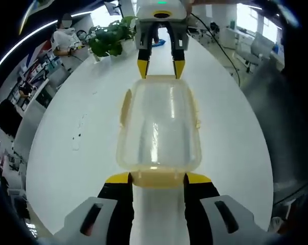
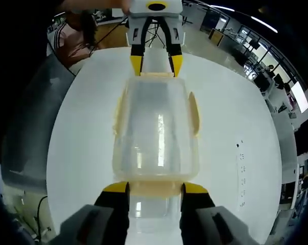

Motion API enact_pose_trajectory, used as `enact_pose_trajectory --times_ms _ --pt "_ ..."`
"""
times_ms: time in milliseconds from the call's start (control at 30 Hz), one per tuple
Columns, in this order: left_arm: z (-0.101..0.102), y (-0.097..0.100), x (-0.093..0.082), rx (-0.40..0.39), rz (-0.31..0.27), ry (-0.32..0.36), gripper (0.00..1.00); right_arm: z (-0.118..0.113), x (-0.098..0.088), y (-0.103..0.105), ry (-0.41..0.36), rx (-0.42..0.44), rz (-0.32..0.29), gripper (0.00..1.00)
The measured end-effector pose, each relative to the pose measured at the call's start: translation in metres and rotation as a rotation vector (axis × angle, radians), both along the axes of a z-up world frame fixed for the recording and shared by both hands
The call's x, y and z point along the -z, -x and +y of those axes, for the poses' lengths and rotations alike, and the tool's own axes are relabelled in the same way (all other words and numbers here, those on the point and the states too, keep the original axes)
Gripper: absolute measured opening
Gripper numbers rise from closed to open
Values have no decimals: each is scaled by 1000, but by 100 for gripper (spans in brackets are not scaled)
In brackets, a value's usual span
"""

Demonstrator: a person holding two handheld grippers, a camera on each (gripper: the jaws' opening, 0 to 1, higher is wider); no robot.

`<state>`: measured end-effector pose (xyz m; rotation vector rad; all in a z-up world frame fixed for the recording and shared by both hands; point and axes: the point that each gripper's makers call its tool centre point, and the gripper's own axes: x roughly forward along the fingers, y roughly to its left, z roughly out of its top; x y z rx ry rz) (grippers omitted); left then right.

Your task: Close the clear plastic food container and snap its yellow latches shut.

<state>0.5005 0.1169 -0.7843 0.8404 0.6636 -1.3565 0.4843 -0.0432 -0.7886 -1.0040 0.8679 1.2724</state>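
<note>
At the bottom of the left gripper view, the left gripper [image 1: 157,178] has its jaws spread on either side of the near end latch [image 1: 157,178]. The container [image 1: 159,125], centre frame on the white table [image 1: 67,132], has its lid on. The right gripper [image 2: 154,188] straddles the opposite end. The side latches [image 1: 126,104] seem unsnapped (glare blurs them), so latching remains.

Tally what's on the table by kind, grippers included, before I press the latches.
Container: 1
Latches in sight on it: 4, one at each end and one on each long side
Plant: 1
Grippers: 2, left and right, one at each end
Total: 8
</note>
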Motion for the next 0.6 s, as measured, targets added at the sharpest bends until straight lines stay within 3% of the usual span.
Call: enact_pose_trajectory --times_ms 600 --pt "-29 4 5 2 3 9 35 -29 4 4 22 6 3 36"
